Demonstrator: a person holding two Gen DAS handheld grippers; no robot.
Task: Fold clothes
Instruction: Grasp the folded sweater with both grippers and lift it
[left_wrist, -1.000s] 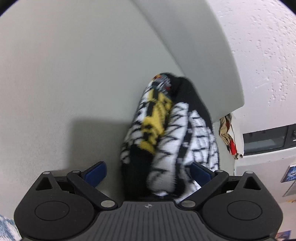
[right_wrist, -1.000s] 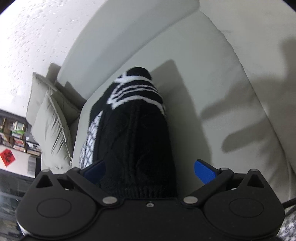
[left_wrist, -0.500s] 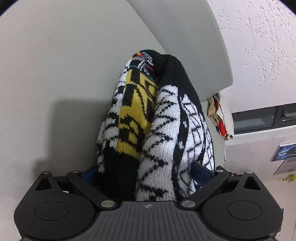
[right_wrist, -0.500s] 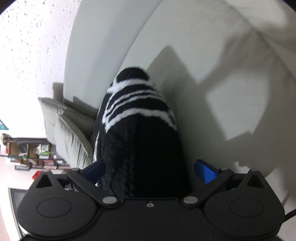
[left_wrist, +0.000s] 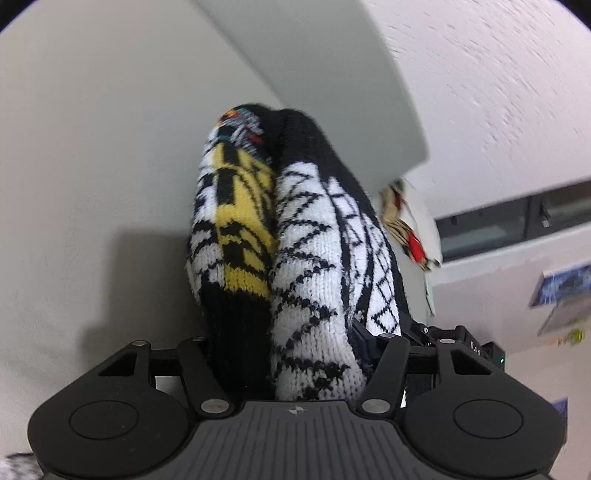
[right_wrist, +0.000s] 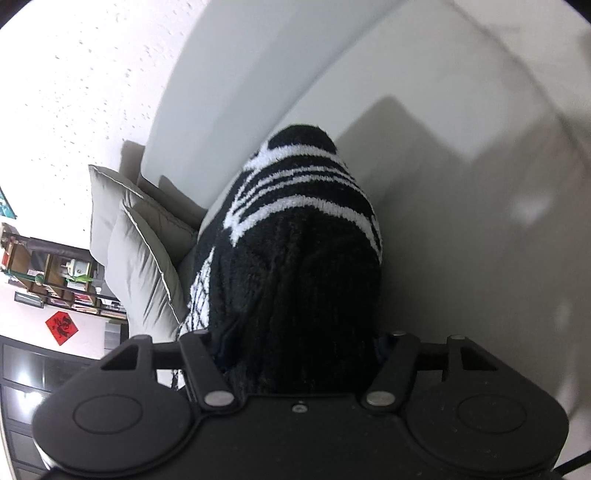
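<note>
A bunched knit sweater (left_wrist: 306, 258), black and white with a yellow patch, fills the gap of my left gripper (left_wrist: 291, 332). Its jaws are closing, and the knit squeezed between them hides the pads. In the right wrist view the black part of the sweater (right_wrist: 295, 258), crossed by white stripes, sits between the jaws of my right gripper (right_wrist: 295, 343). These jaws are also closing, with the fabric packed between them and over the pads. The sweater rises from a pale grey sofa seat (left_wrist: 92, 147).
The sofa backrest (left_wrist: 314, 74) runs behind the sweater. Two grey cushions (right_wrist: 140, 258) lean at the sofa's end. A patterned cloth (left_wrist: 402, 229) hangs past the backrest's edge. A shelf (right_wrist: 48, 273) and a red paper square (right_wrist: 61, 326) are on the far wall.
Both pairs of jaws have drawn in from wide open onto the sweater, and the blue pads have vanished into the knit. The bunched sweater looms larger in both views.
</note>
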